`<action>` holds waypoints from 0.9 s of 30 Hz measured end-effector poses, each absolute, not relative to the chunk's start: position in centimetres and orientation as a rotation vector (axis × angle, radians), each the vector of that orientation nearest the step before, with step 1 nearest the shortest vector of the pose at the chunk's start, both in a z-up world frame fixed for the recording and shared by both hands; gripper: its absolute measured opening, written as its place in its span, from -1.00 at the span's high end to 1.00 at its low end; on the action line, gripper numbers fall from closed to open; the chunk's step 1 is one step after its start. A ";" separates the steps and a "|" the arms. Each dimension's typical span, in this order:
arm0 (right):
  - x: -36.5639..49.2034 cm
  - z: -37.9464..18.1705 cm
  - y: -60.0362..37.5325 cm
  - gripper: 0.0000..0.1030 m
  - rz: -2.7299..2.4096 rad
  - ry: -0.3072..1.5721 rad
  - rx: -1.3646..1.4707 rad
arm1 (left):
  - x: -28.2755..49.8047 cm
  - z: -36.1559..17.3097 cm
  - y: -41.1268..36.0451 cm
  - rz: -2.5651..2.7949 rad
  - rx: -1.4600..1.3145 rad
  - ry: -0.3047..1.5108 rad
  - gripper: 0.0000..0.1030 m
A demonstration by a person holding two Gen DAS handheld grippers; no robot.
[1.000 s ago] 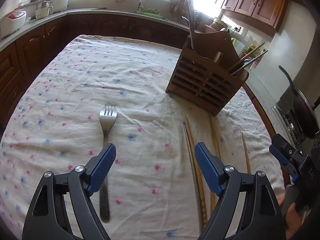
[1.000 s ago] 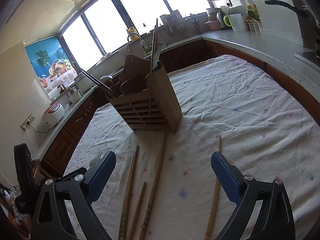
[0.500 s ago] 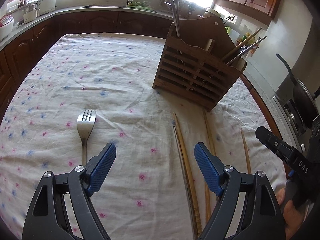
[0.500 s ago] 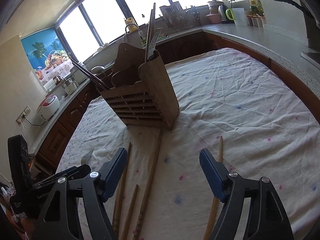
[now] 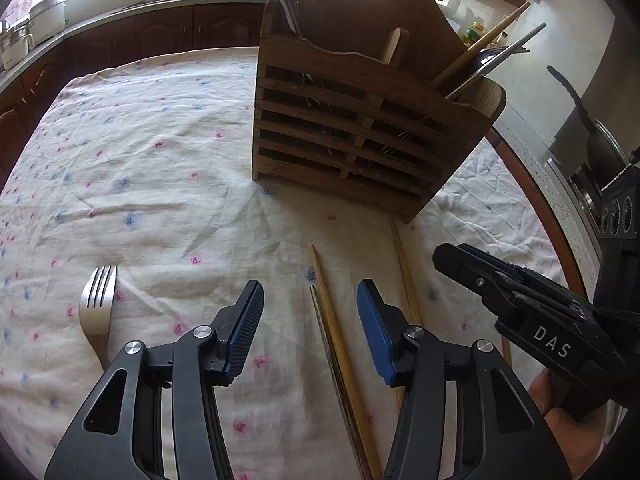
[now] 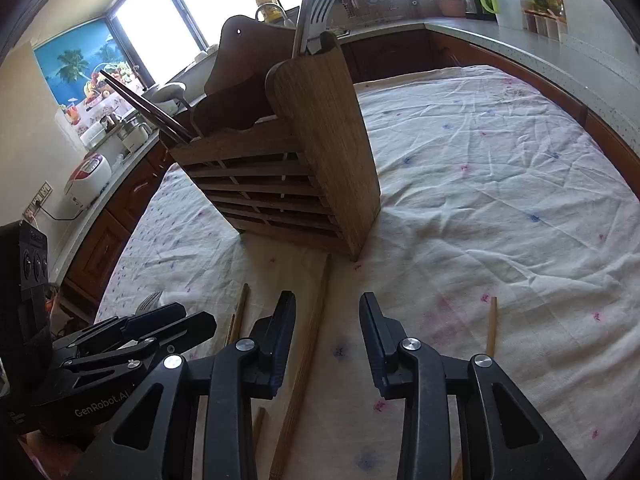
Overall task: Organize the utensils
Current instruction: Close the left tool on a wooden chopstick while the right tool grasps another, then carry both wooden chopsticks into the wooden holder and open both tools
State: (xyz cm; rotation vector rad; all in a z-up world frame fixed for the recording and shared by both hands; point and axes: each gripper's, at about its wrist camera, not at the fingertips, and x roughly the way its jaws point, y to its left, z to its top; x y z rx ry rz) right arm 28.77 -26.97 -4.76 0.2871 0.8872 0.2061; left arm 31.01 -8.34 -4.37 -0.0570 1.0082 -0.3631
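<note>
The slatted brown wooden utensil holder (image 5: 360, 120) stands on the flower-dotted white tablecloth (image 5: 140, 168). Near its front, the left gripper (image 5: 310, 320) spreads its fingers around a light wooden chopstick pair (image 5: 336, 320), with the silver metal fork (image 5: 96, 304) further left. The right gripper (image 6: 327, 334), also parted, straddles a long wooden chopstick (image 6: 316, 320) near the holder's corner.

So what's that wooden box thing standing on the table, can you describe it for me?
The wooden utensil holder looks like bamboo or stained wood, with a slatted front, solid side panels with rounded tops, and a taller back board with a hanging hole. It stands upright on the flowered tablecloth. Forks stick up from one end compartment; chopsticks lean out of the other end. A loose chopstick on the cloth reaches almost to its base. Neither hand-held gripper touches it.
</note>
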 end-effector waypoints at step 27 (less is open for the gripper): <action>27.7 -3.9 -27.5 0.90 0.217 0.885 0.264 | 31.7 -3.5 -10.3 -0.412 0.000 0.995 0.91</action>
